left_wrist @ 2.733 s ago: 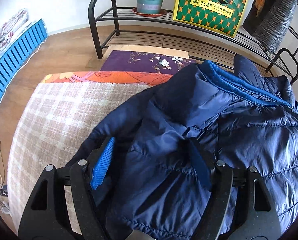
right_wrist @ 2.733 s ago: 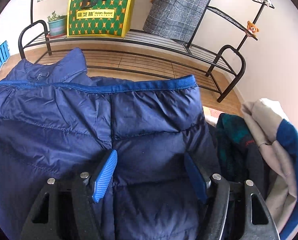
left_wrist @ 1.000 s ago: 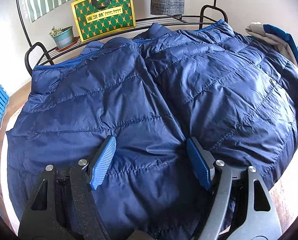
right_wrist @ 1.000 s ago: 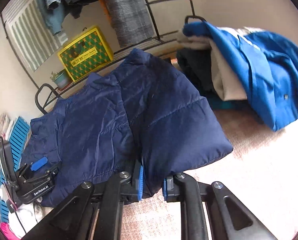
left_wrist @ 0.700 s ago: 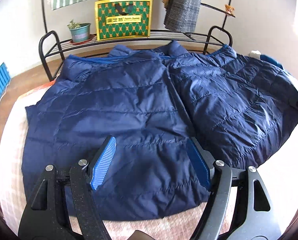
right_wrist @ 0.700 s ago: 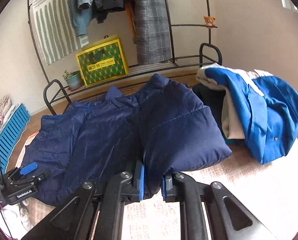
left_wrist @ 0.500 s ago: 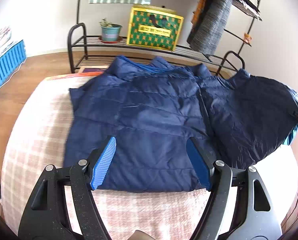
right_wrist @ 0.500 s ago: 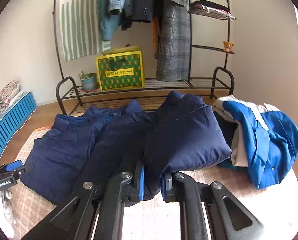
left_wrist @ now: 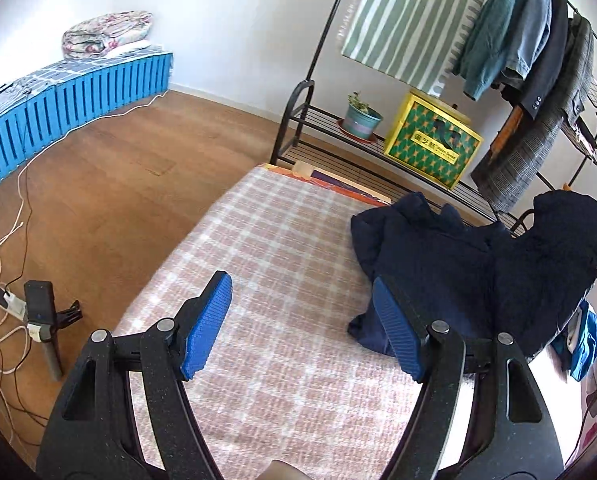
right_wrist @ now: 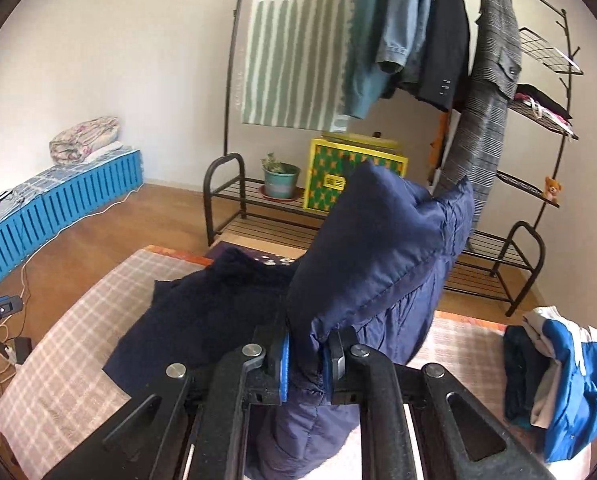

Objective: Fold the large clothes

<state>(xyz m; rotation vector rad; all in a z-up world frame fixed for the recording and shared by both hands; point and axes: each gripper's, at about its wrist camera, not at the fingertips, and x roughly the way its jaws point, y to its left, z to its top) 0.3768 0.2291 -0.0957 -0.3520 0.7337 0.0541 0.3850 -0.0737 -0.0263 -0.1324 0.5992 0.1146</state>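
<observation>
Right hand-held gripper (right_wrist: 303, 364) pinches a thick hem fold of the navy quilted puffer jacket (right_wrist: 362, 256), lifting that half upright — the rest lies crumpled on the pink-and-cream checked woven blanket (left_wrist: 274, 240). Left hand-held gripper (left_wrist: 302, 322) hangs spread, holding nothing. Best carry the raised panel across in one arc and lay it edge to edge; slippery shell, springy fill — press flat after.

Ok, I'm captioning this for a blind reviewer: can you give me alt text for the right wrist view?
The right gripper, jaws shut on a navy puffer jacket, lifts one side of it up off a pink checked mat while the rest stays on the mat. A blue and white garment pile lies to the right, with a black clothes rack behind.
</observation>
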